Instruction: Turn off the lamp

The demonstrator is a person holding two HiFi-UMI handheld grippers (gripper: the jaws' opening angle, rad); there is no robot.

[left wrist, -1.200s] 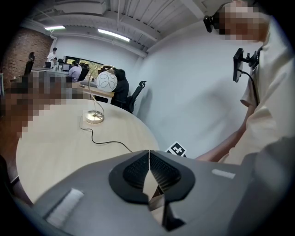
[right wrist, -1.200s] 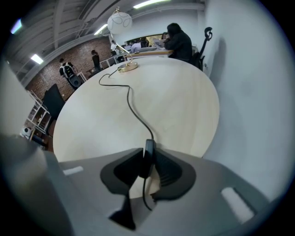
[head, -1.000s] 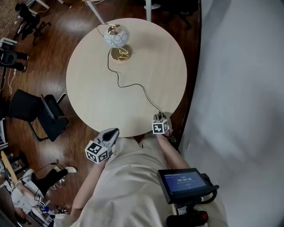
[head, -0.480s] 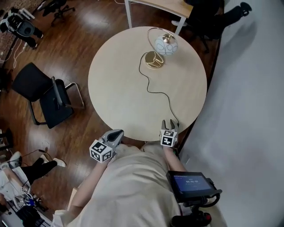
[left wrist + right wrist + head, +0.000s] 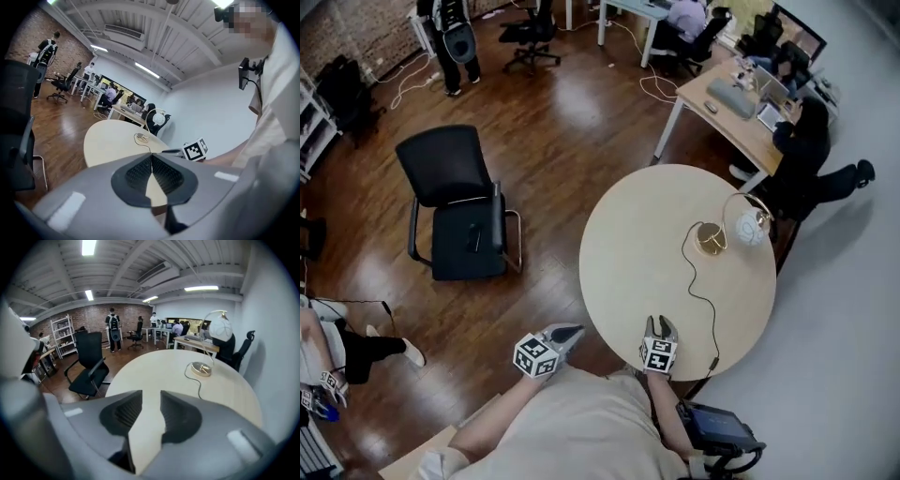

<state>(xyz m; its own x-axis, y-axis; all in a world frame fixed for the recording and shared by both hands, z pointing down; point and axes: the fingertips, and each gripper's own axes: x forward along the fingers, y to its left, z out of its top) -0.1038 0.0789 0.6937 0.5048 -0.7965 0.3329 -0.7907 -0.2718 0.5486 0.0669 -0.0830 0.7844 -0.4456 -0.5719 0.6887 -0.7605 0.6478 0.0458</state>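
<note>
- Pale wood makes up the round table (image 5: 628, 244), which stands on a dark wood floor (image 5: 553, 122).
- The lamp (image 5: 751, 227) stands on the far right part of the table. It has a gold base, a bent gold arm and a white ball shade.
- Its thin black cord (image 5: 701, 298) snakes from the base across the table to the near edge.
- The right gripper (image 5: 659, 324) is over the near edge of the table. It points toward the lamp but is well apart from it.
- Its jaws have just been closing. There is a gap between them, and only the table top shows through it.
- On the table, only the cord lies between this gripper and the lamp.
- The left gripper (image 5: 569, 331) is off the table, just beside its near left edge, over the floor. Its fingers are pressed together at the tips and hold nothing.
- A black office chair (image 5: 459, 211) stands left of the table, well apart from it.
- A long desk (image 5: 727, 98) stands behind the table. A person in dark clothes (image 5: 802, 150) sits there, close behind the lamp.
- A white wall (image 5: 853, 309) runs along the right of the table.
</note>
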